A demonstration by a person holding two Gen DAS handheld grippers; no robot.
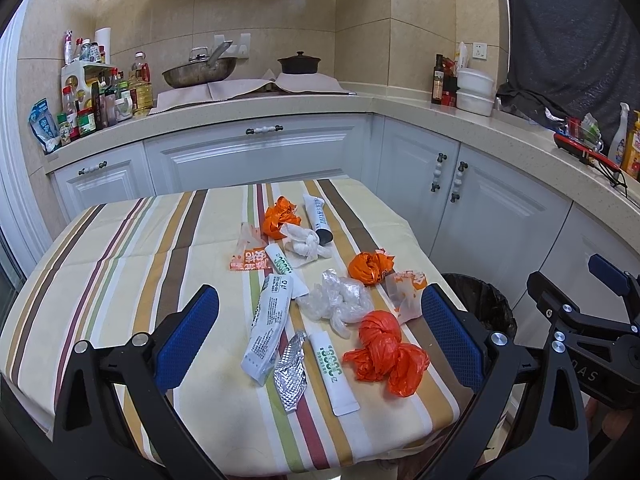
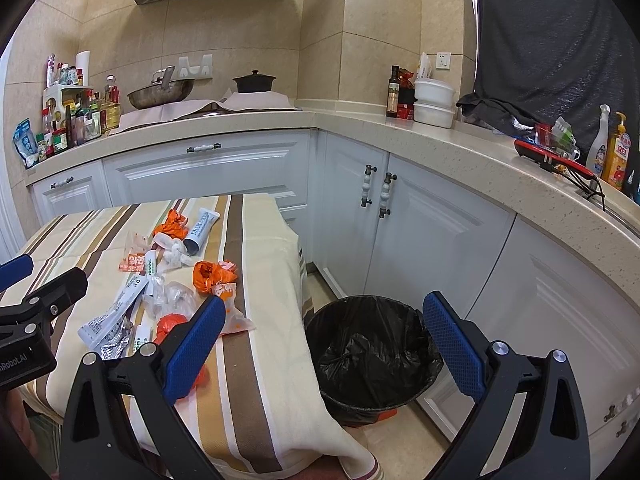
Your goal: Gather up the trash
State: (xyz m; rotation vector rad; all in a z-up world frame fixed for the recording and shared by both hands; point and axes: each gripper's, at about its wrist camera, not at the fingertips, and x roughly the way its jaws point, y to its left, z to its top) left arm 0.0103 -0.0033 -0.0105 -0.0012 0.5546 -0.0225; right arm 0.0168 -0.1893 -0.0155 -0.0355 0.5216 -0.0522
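We hold the left gripper (image 1: 316,332) low over the near end of the table (image 1: 120,248), jaws spread wide and empty, because the litter lies straight ahead of it: the knotted orange bag (image 1: 380,352) sits at about one o'clock from the gap, the long white sachet (image 1: 268,324) at eleven, with the crumpled foil blister (image 1: 290,376) and a small green-printed sachet (image 1: 334,372) between them. Farther off at twelve o'clock we see clear plastic film (image 1: 336,304), a second orange bag (image 1: 368,266), a white tube (image 1: 318,216) and more wrappers.

We keep the right gripper (image 2: 324,344) off the table's right edge, also spread wide with nothing in it, looking down at the bin (image 2: 340,316) lined with a black bag; we judge it waits there so each piece can travel a short way. The bin looks empty of trash, so collecting has hardly begun.

The table wears a striped cloth (image 2: 256,280) that drapes loosely and could drag under a pinch. Around us run white cabinets (image 2: 200,168), a speckled counter (image 2: 460,148) and tiled walls.
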